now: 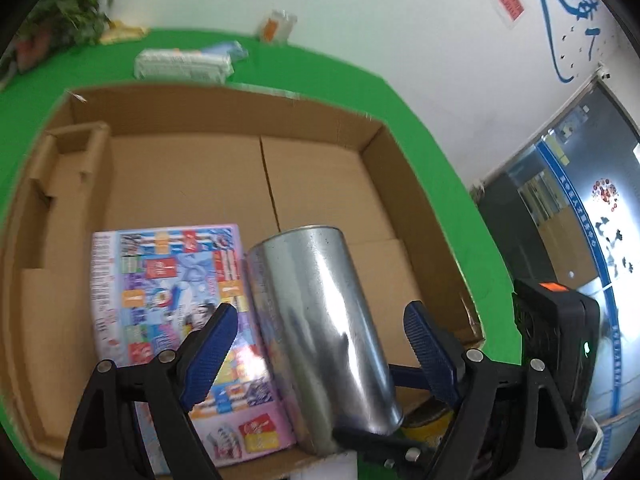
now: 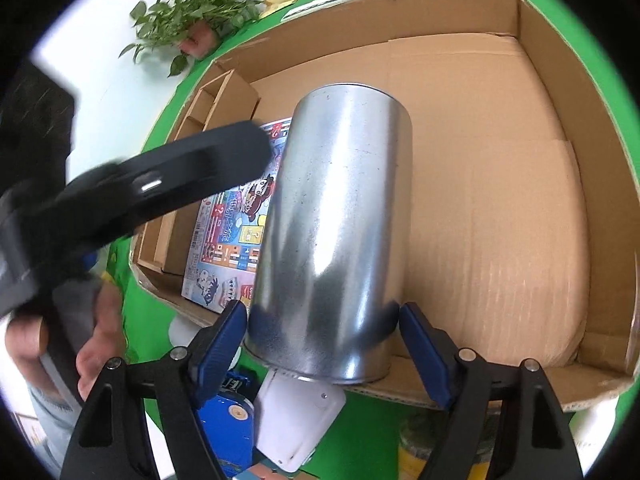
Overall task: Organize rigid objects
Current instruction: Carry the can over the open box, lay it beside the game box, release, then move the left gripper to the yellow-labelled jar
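I have the metal can (image 2: 332, 232) pinched near its base in my right tongs (image 2: 322, 344), long axis tilted up and away, over the cardboard box (image 2: 552, 92). My left tongs (image 1: 320, 344) stand spread, just beside it. A colourful flat box (image 1: 168, 280) already lies inside, left of the can.

Both cameras sit just behind their own jaws and look steeply down into the cardboard box (image 1: 304, 184). The left wrist view faces the box from close range, its far wall beyond the jaw tips. The right wrist view is closer still. The 2 views share the metal can (image 2: 332, 232) between the jaws and the colourful flat package (image 1: 168, 280) beside it.
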Tool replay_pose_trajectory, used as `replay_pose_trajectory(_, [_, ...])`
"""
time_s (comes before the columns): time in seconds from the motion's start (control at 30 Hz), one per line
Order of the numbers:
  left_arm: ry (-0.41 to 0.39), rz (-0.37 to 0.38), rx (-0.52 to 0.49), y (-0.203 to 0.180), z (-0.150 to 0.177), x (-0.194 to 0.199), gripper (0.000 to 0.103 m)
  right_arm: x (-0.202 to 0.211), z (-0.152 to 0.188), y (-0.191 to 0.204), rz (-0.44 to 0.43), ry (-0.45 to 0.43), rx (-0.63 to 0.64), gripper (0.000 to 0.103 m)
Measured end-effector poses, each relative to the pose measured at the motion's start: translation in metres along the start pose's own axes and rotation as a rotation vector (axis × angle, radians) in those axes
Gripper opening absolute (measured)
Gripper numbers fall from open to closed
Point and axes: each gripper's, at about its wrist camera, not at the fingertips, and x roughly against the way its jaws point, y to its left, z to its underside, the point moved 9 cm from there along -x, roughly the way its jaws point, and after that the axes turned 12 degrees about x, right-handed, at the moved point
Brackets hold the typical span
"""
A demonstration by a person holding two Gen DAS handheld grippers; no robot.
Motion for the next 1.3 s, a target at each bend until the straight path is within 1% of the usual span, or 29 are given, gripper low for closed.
replay_pose_trajectory(0.03, [-0.041,-0.012,-0.012,0.0,0.001,0.01,0.084,0.004,-0.002,-0.001,0.001,-0.028,0.006,0.08])
replay_pose_trajectory(0.07, [-0.088,-0.028,-0.03,0.001,0.002,0.022,0.084,0.013,0.0,-0.001,0.011,-0.048,0.015,0.083])
replay_pose_trajectory(0.1, [-0.182,-0.063,-0.073,-0.001,0.007,0.042,0.086,0.023,0.004,0.0,0.035,-0.069,0.032,0.085])
replay_pose_trajectory(0.17, [-0.33,-0.132,-0.165,-0.005,0.019,0.075,0.094,0.045,0.015,-0.003,0.123,-0.113,0.083,0.088])
replay_pose_trajectory(0.2, [-0.376,-0.162,-0.191,-0.006,0.025,0.086,0.103,0.056,0.023,-0.006,0.188,-0.133,0.104,0.089])
replay_pose_trajectory(0.23, [-0.444,-0.206,-0.219,-0.006,0.034,0.102,0.103,0.061,0.027,-0.01,0.23,-0.145,0.112,0.09])
replay_pose_trajectory(0.27, [-0.472,-0.229,-0.228,-0.003,0.041,0.111,0.103,0.066,0.033,-0.014,0.267,-0.16,0.118,0.09])
replay_pose_trajectory(0.3, [-0.482,-0.248,-0.23,-0.001,0.048,0.118,0.103,0.073,0.042,-0.015,0.296,-0.18,0.119,0.09])
replay_pose_trajectory(0.33, [-0.48,-0.253,-0.213,0.0,0.057,0.122,0.103,0.075,0.047,-0.015,0.306,-0.193,0.117,0.09])
replay_pose_trajectory(0.43, [-0.504,-0.234,-0.129,0.006,0.078,0.132,0.102,0.074,0.062,-0.013,0.325,-0.234,0.116,0.09])
replay_pose_trajectory(0.47, [-0.514,-0.222,-0.115,0.007,0.084,0.136,0.1,0.07,0.063,-0.011,0.338,-0.245,0.122,0.09])
replay_pose_trajectory(0.5, [-0.514,-0.198,-0.106,0.009,0.094,0.138,0.087,0.067,0.063,-0.008,0.345,-0.254,0.129,0.09])
replay_pose_trajectory(0.53, [-0.497,-0.187,-0.106,0.012,0.103,0.137,0.052,0.068,0.068,-0.006,0.336,-0.262,0.135,0.087])
replay_pose_trajectory(0.57, [-0.456,-0.18,-0.111,0.011,0.111,0.132,0.032,0.069,0.073,-0.003,0.322,-0.272,0.133,0.075])
replay_pose_trajectory(0.6, [-0.434,-0.181,-0.111,0.018,0.123,0.134,0.007,0.072,0.075,-0.001,0.323,-0.295,0.138,0.067])
replay_pose_trajectory(0.63, [-0.419,-0.195,-0.107,0.019,0.13,0.131,0.007,0.074,0.077,0.001,0.325,-0.304,0.14,0.059])
replay_pose_trajectory(0.67, [-0.427,-0.214,-0.114,0.019,0.136,0.13,0.007,0.078,0.08,0.001,0.328,-0.314,0.141,0.059])
replay_pose_trajectory(0.7, [-0.436,-0.221,-0.126,0.018,0.14,0.13,0.011,0.082,0.082,0.001,0.33,-0.332,0.145,0.059])
replay_pose_trajectory(0.73, [-0.436,-0.221,-0.14,0.014,0.146,0.129,0.033,0.085,0.083,0.001,0.338,-0.35,0.152,0.064])
replay_pose_trajectory(0.77, [-0.431,-0.218,-0.142,0.012,0.148,0.125,0.057,0.088,0.086,-0.001,0.35,-0.359,0.153,0.077])
replay_pose_trajectory(0.8, [-0.431,-0.205,-0.134,0.01,0.152,0.124,0.103,0.092,0.089,-0.004,0.352,-0.372,0.146,0.082])
replay_pose_trajectory(0.83, [-0.463,-0.169,-0.117,0.006,0.155,0.128,0.102,0.096,0.091,-0.007,0.341,-0.387,0.137,0.083])
replay_pose_trajectory(0.87, [-0.476,-0.149,-0.104,0.005,0.154,0.126,0.103,0.097,0.093,-0.01,0.337,-0.39,0.129,0.083])
replay_pose_trajectory(0.9, [-0.462,-0.136,-0.098,0.003,0.157,0.124,0.102,0.098,0.097,-0.016,0.34,-0.382,0.113,0.083])
replay_pose_trajectory(0.97, [-0.406,-0.125,-0.094,0.002,0.164,0.114,0.102,0.095,0.102,-0.024,0.342,-0.358,0.093,0.083])
replay_pose_trajectory(1.07, [-0.36,-0.094,-0.1,-0.006,0.178,0.107,0.102,0.078,0.112,-0.032,0.285,-0.288,0.062,0.083])
replay_pose_trajectory(1.13, [-0.35,-0.066,-0.121,-0.015,0.187,0.105,0.102,0.063,0.118,-0.035,0.271,-0.239,0.058,0.078])
replay_pose_trajectory(1.23, [-0.311,-0.012,-0.158,-0.031,0.201,0.101,0.102,0.06,0.121,-0.035,0.252,-0.251,0.024,0.077])
replay_pose_trajectory(1.3, [-0.285,0.015,-0.162,-0.038,0.205,0.098,0.102,0.062,0.124,-0.036,0.281,-0.251,0.031,0.077])
